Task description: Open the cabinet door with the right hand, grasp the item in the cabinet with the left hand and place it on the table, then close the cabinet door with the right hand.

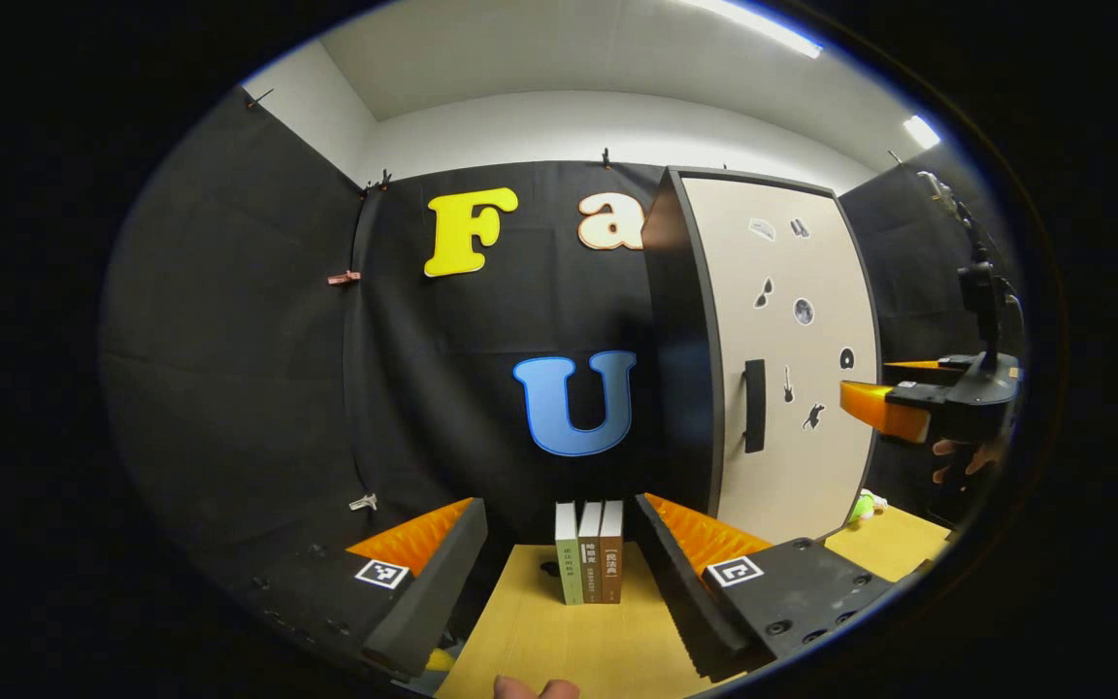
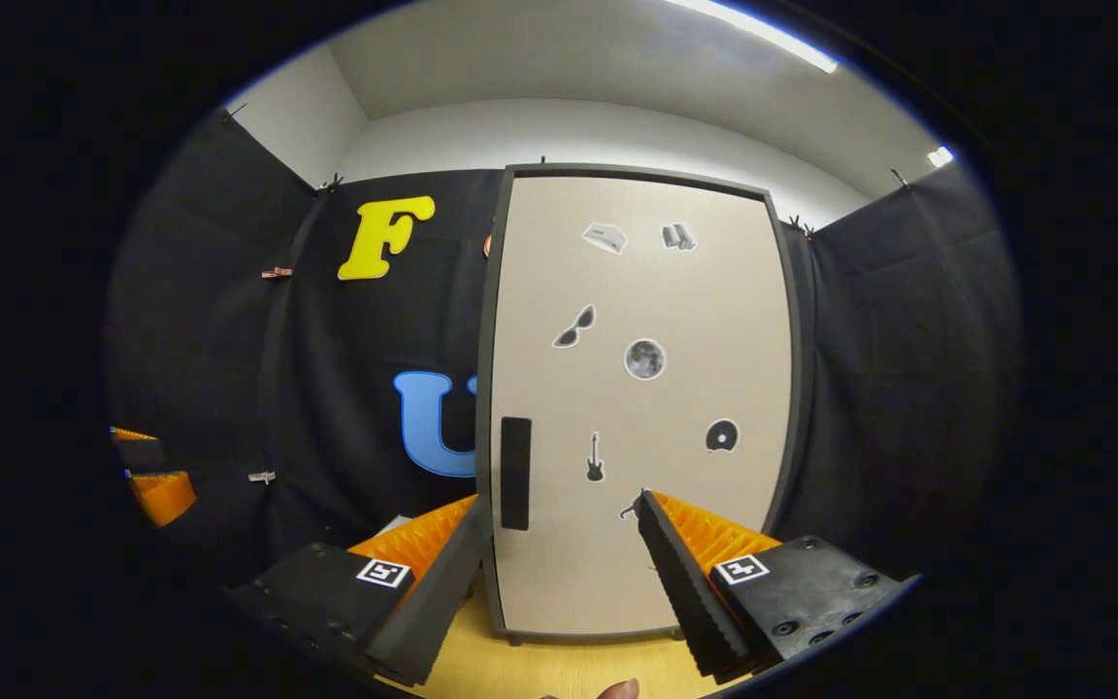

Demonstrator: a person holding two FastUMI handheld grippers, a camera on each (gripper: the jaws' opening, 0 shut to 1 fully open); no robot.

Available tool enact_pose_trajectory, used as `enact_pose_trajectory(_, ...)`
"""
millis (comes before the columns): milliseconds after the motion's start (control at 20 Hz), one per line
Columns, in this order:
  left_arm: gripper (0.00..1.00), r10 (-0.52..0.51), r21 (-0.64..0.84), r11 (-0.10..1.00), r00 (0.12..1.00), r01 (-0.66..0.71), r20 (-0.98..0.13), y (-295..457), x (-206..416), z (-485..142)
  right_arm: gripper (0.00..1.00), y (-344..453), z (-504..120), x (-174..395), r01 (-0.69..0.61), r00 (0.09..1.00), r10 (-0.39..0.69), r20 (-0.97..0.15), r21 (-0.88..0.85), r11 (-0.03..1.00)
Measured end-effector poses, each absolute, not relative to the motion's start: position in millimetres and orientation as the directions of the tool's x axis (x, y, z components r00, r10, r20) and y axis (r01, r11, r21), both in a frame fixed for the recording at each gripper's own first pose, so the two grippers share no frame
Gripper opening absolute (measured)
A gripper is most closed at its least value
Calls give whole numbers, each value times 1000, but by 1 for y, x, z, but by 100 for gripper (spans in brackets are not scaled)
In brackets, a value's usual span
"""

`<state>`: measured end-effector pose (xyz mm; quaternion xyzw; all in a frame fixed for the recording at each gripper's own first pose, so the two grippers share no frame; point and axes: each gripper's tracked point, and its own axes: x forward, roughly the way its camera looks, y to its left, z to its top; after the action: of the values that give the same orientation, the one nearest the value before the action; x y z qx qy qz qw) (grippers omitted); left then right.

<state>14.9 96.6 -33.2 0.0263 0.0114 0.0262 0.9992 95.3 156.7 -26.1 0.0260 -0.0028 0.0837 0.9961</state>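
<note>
The cabinet door (image 2: 641, 408) is shut, centre frame in the right gripper view, its handle (image 2: 515, 473) at lower left. Both the right gripper (image 2: 559, 568) and left gripper (image 1: 559, 568) are spread wide, empty. The door looks stiff and light; grip that handle. The item is hidden behind it.

The cabinet door (image 2: 646, 408) is beige with a dark frame, a black handle (image 2: 515, 473) and small grey-black stickers. Three books (image 1: 589, 551) (green, grey, brown spines) stand on the light wooden table (image 1: 569, 646).
</note>
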Motion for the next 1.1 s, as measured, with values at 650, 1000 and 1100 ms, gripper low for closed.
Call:
enact_pose_trajectory(650,96,41,17,999,998,-40,-52,128,29,-62,97,218,-80,203,-153,987,156,-43,55,987)
enact_pose_trajectory(1000,96,59,-19,998,997,-60,-56,142,19,-69,70,224,-85,243,-105,991,112,-67,97,990)
enact_pose_trajectory(1100,96,67,-23,997,996,-68,-62,145,16,-70,47,223,-86,245,-93,992,103,-76,128,987)
